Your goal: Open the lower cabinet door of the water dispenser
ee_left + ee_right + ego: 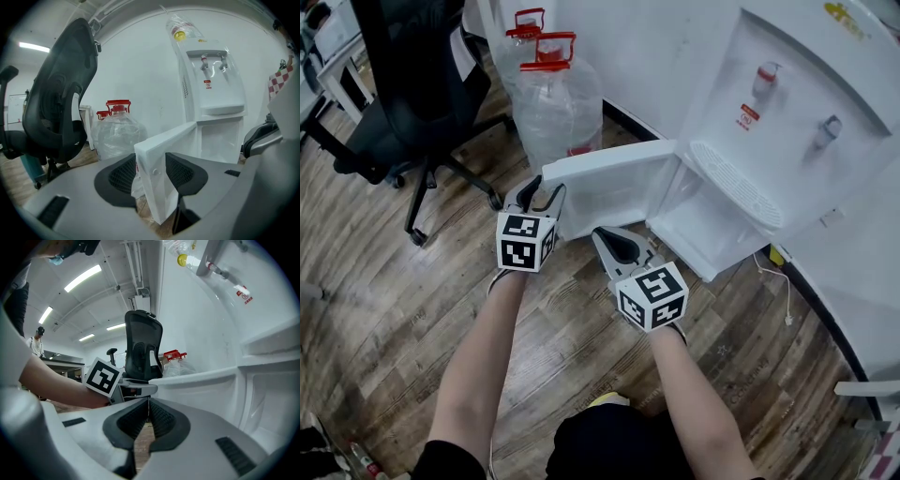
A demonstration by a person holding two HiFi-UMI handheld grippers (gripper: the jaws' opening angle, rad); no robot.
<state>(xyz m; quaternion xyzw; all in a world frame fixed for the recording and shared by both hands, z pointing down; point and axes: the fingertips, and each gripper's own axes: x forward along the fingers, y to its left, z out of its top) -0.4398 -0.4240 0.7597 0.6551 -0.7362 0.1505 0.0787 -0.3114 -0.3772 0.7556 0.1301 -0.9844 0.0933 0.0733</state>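
The white water dispenser (787, 103) stands at the right, against the wall. Its lower cabinet door (609, 183) is swung wide open to the left, and the white compartment (712, 220) behind it shows. My left gripper (539, 192) is at the door's free edge. In the left gripper view the door's edge (161, 159) sits between the two black pads of the left gripper (151, 171), which press on both faces. My right gripper (602, 234) hovers just in front of the door, lower down. In its own view the right gripper (149, 416) is shut with nothing in it, below the door (197, 385).
Two big clear water jugs with red caps (558, 94) stand left of the dispenser, right behind the open door. A black office chair (412, 84) on castors is at the far left. A white cable (778, 281) lies on the wood floor by the dispenser's base.
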